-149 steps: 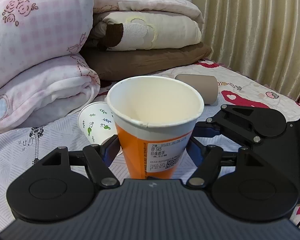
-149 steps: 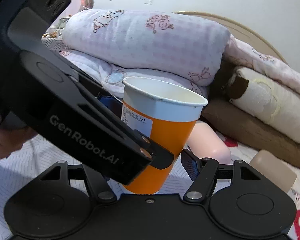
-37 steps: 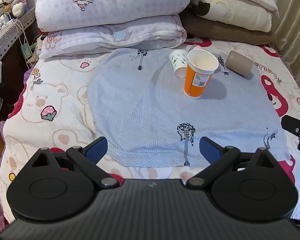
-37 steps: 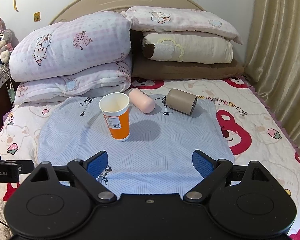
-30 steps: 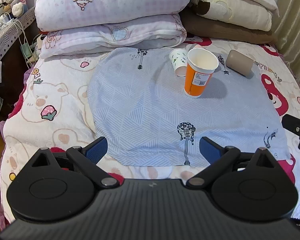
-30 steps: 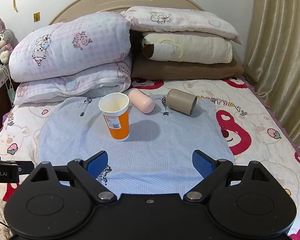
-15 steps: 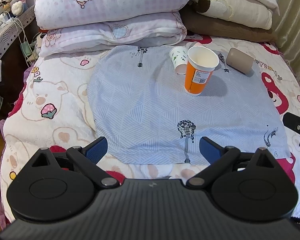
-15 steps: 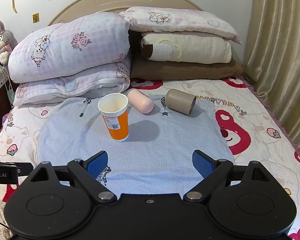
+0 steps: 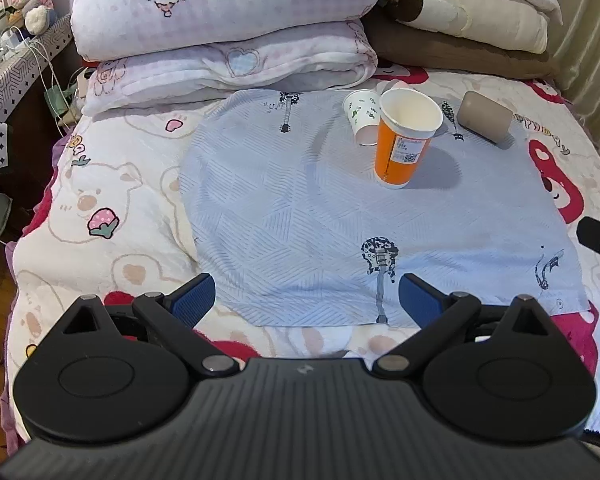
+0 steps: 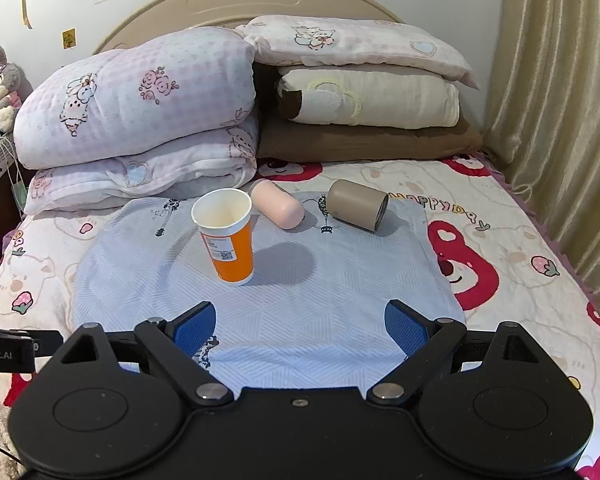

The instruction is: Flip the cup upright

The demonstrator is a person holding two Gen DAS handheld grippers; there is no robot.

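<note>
Your orange cup stands mouth-up on the blue cloth, leaning a little because the bedding gives under its narrow base; by the look of it the flip is done. Both tools hang low at the near edge of the bed, well apart from the cup. The left gripper has its blue pads spread wide with nothing between them, and the right gripper is the same: fingers apart, empty.

Three other cups lie on their sides behind it (so more flips may be waiting): a small white cup with green sprigs, just beside the orange one in the left view, a pink cup, and a brown cup with its dark mouth toward the curtain side. Pillows are stacked at the headboard.

Writing: the orange cup carries a white label with a QR code, its text too small to read. The bedsheet reads "HAPPY DAY" near the brown cup. At the left edge of the right view, the other tool shows "obot.AI".
</note>
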